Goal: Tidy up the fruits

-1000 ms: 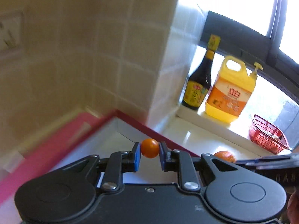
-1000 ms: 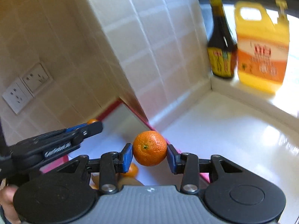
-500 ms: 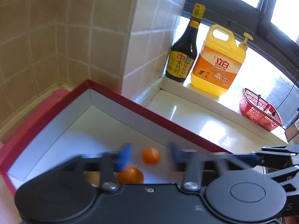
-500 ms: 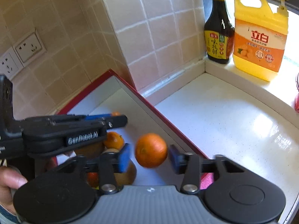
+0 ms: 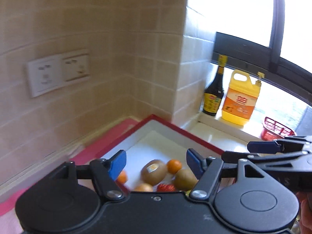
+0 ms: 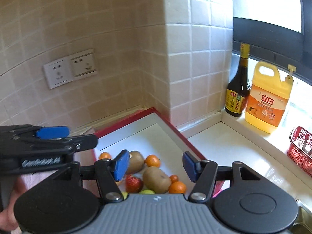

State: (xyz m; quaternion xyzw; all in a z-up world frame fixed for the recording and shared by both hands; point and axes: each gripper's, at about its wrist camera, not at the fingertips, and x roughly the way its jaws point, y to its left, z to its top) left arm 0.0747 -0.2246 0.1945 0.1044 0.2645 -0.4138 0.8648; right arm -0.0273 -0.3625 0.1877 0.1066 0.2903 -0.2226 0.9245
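Both my left tool and right tool gape wide, empty, above the red-rimmed box. The fruits lie inside it, the nearest hidden behind my tool bodies.

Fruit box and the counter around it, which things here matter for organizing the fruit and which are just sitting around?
Part of the job:
red-rimmed box
oranges
kiwis
red fruit
left claw, open
right claw, open

Just sitting around:
soy sauce bottle
yellow detergent jug
red basket
wall sockets
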